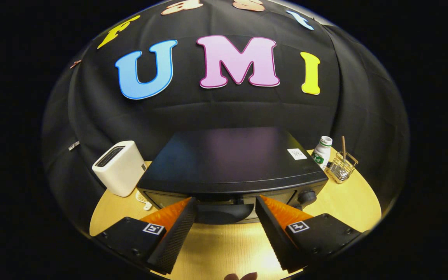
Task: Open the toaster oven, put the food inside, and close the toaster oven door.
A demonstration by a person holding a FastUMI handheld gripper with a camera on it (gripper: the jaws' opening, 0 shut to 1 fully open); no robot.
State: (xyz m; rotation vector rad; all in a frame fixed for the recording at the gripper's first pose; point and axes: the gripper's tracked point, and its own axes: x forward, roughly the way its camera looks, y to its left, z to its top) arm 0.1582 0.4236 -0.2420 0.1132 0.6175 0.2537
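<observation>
A black toaster oven (231, 161) stands on the wooden table (356, 202), seen from above and in front, its door closed. The dark door handle (224, 213) runs along the top front edge of the door. My gripper (226, 203) is open, its fingertips spread to either side of the handle and level with it, close to the oven's front. Neither finger presses on the handle. A control knob (307, 196) sits at the oven's front right. A bit of something reddish (240, 276) peeks up below the fingers; I cannot tell what it is.
A white slot toaster (119, 166) stands left of the oven. To the oven's right are a white bottle with a green label (322, 152) and a small wire basket (340, 168) holding a wooden stick. Black cloth walls the booth behind.
</observation>
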